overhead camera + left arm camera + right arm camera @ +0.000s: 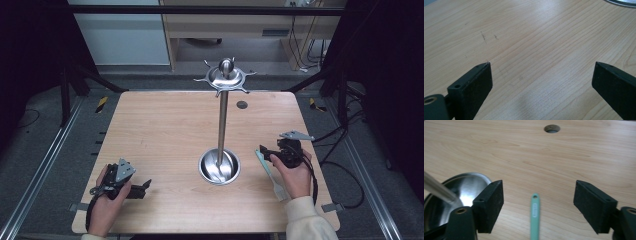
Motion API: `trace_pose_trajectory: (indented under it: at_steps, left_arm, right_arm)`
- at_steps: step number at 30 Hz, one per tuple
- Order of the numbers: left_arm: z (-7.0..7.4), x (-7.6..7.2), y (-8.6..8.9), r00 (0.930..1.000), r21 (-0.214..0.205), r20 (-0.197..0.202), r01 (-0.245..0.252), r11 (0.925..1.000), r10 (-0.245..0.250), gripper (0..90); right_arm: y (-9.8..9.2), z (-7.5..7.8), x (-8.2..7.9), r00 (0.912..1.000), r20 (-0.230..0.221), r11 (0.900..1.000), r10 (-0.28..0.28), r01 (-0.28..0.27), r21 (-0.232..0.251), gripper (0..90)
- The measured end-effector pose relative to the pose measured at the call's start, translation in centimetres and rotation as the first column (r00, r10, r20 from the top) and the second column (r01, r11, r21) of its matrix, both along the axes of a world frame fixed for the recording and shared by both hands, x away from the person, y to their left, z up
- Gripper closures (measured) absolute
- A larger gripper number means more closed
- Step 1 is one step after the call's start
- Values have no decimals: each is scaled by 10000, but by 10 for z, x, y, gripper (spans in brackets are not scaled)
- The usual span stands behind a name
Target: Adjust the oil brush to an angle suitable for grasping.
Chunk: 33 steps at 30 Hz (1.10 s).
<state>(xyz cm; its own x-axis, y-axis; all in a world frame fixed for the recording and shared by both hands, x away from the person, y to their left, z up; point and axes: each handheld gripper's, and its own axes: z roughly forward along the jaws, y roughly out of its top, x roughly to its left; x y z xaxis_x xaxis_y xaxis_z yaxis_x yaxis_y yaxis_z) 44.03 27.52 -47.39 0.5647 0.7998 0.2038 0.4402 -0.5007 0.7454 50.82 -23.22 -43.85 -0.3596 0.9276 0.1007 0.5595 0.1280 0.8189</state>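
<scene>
Two hands rest near the bench's [165, 120] front edge, each holding a tool with jaws spread wide: the left tool [141, 188] over bare wood, the right tool [263, 153] above a pale green utensil [270, 172]. Beyond stands a steel stand [222, 120] in its bowl base [219, 166].

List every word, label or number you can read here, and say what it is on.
None can be read.
The green utensil handle carries a small raised marking near its hanging hole, too blurred to read.
The metal stand, wooden table and both grippers show no text.
</scene>
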Motion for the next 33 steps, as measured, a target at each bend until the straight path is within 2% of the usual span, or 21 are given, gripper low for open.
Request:
trace_pose_trajectory:
  at_steps: [4,9,10,11,15,16,17,18,19,20,21,22,25,26,30,31,33]
  left_arm:
    - [0,0,0,10000,10,-20,12,10000,-12,27]
    - [0,1,0,10000,25,-30,18,10000,-18,27]
    - [0,1,0,10000,36,-33,12,10000,-12,27]
    - [0,0,0,10000,46,-33,6,10000,-5,27]
    - [0,1,2,10000,27,-25,-2,10000,2,27]
    - [0,1,2,10000,27,-25,-2,10000,2,27]
    - [0,1,1,10000,18,-10,-21,10000,21,27]
    - [0,1,0,10000,-7,0,-8,10000,8,27]
    - [0,1,0,10000,-7,0,-8,10000,8,27]
    - [0,1,0,10000,9,-8,11,10000,-11,27]
    - [0,1,0,10000,19,-12,16,10000,-16,27]
    - [0,1,0,10000,28,-14,19,10000,-19,28]
    - [0,0,0,10000,-20,15,-15,10000,15,28]
    - [0,0,0,10000,-29,25,-12,10000,12,27]
    - [0,1,0,10000,-21,19,9,10000,-8,28]
    - [0,1,0,10000,12,1,34,10000,-34,27]
    - [0,1,-1,10000,-4,16,16,10000,-16,28]
  right_arm:
    - [11,0,0,9985,-202,9981,507,-500,361,229]
    - [24,2,-1,9964,-183,9965,823,-820,151,255]
    - [30,1,-1,9949,-179,9950,990,-991,-85,286]
    - [30,1,-1,9949,-179,9950,990,-991,-85,286]
    - [44,1,-4,9900,-159,9882,1404,-1411,-592,431]
    - [44,1,-4,9900,-159,9882,1404,-1411,-592,431]
    - [47,0,-4,9887,-168,9853,1488,-1497,-822,484]
    - [52,-3,-3,9855,-299,9778,1668,-1692,-1232,569]
    - [52,-3,-3,9855,-299,9778,1668,-1692,-1232,569]
    - [53,-5,-3,9842,-362,9737,1736,-1770,-1433,594]
    - [55,-7,-3,9837,-402,9683,1754,-1798,-1734,627]
    - [57,-10,-2,9825,-484,9588,1801,-1863,-2143,652]
    - [58,-16,0,9814,-749,9474,1768,-1903,-2572,734]
    - [56,-21,2,9813,-919,9370,1691,-1890,-2936,791]
    - [51,-25,6,9825,-1112,9339,1497,-1774,-3105,862]
    - [45,-29,9,9833,-1181,9377,1388,-1688,-3035,897]
    - [44,-30,9,9831,-1217,9365,1368,-1684,-3075,900]
